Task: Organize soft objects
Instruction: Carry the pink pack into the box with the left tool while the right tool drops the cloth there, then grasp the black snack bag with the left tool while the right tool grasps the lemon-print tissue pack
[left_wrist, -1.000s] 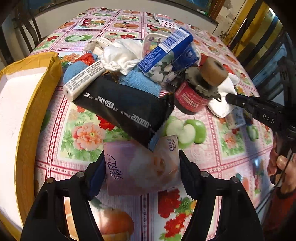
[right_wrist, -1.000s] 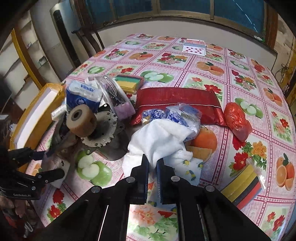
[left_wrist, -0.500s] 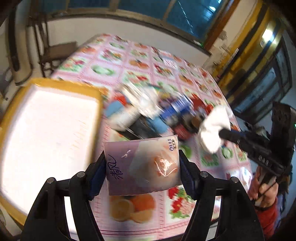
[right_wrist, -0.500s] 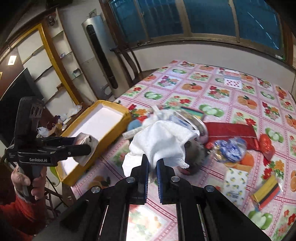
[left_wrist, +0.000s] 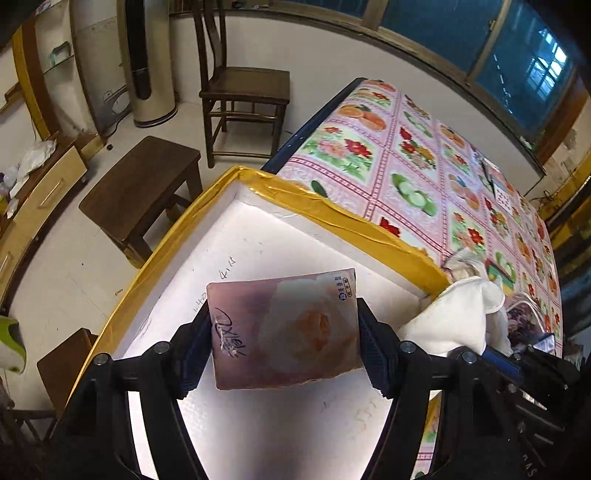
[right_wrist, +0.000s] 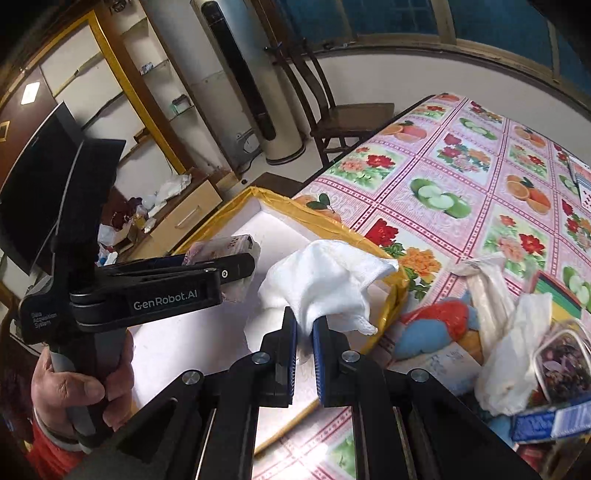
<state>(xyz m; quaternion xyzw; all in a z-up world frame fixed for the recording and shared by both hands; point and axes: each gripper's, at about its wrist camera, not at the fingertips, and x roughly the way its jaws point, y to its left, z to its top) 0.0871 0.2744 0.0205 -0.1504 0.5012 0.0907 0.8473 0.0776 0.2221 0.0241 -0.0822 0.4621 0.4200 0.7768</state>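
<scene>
Both grippers loaded, hanging over the foam box

Left gripper (left_wrist: 284, 332) is clamped on a pinkish tissue pack (left_wrist: 282, 328) with a rose print, and right gripper (right_wrist: 303, 332) pinches a crumpled white cloth (right_wrist: 325, 280), both over the yellow-taped white box (left_wrist: 332, 214) at the table's (right_wrist: 461, 177) near corner.

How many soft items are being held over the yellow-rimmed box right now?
2: a tissue pack clamped in the left gripper above the box, and a white cloth pinched by the right gripper near its table-side rim.
</scene>
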